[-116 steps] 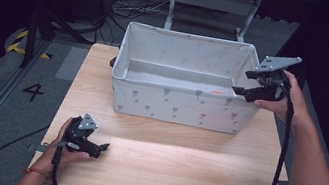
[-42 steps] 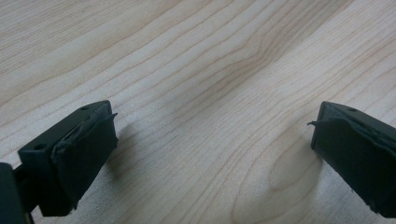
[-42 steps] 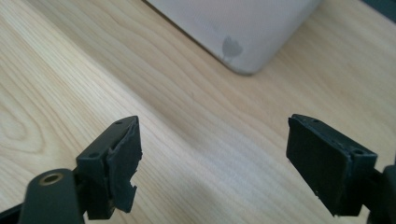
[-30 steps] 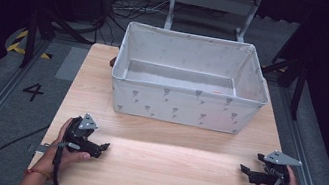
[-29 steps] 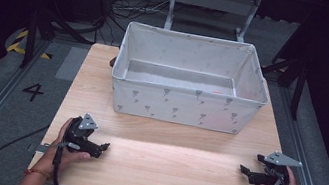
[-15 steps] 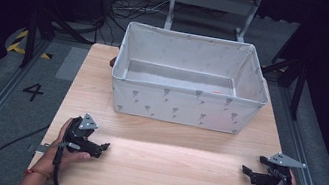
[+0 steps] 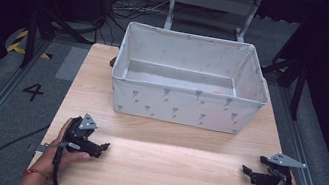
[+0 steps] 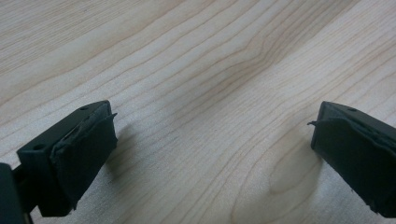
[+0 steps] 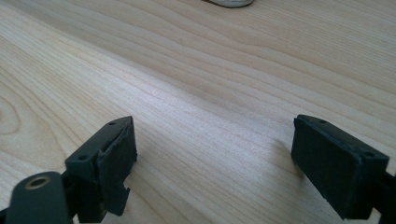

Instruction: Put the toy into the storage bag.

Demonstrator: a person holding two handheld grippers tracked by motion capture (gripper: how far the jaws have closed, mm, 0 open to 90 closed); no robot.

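Note:
A grey fabric bin (image 7: 185,110) with small printed marks stands at the back middle of the wooden table (image 7: 165,163); a small orange thing (image 7: 217,92) lies inside it near the right. My left gripper (image 7: 103,147) rests on the table at the front left, held in a hand, jaws pointing right. In the left gripper view the left gripper (image 8: 210,154) is open over bare wood. My right gripper (image 7: 244,169) rests at the front right, jaws pointing left. The right gripper (image 9: 212,158) in its own view stands open with nothing between its pads.
The bin's base edge (image 9: 229,2) shows at the top of the right gripper view. Bare wood lies between the two grippers. Beyond the table are a dark floor with cables (image 7: 131,8), a metal frame (image 7: 213,2) and a floor mark "4" (image 7: 33,92).
Some seconds ago my right gripper was up at the bin's right rim; it now rests on the table at the front right. Over the last second nothing has visibly moved.

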